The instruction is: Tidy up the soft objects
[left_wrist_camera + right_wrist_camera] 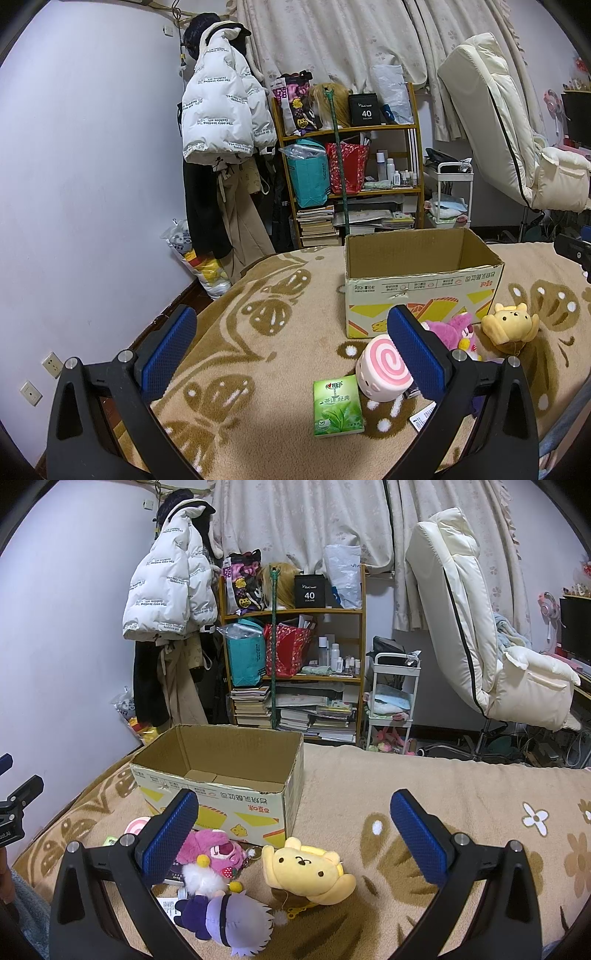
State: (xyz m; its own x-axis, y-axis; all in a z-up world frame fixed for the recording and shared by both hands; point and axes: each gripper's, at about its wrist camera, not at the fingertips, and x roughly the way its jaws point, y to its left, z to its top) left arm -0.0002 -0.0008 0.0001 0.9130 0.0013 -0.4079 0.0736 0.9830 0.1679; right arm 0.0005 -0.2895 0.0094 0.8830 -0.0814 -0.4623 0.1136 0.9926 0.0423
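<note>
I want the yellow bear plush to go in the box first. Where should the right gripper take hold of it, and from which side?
Grip the yellow bear plush across its rounded head, coming down from above. It lies face up on the blanket between the fingers of the open right gripper, clear of the pink plush, so probably nothing blocks a top approach. The cardboard box stands open just behind.
</note>
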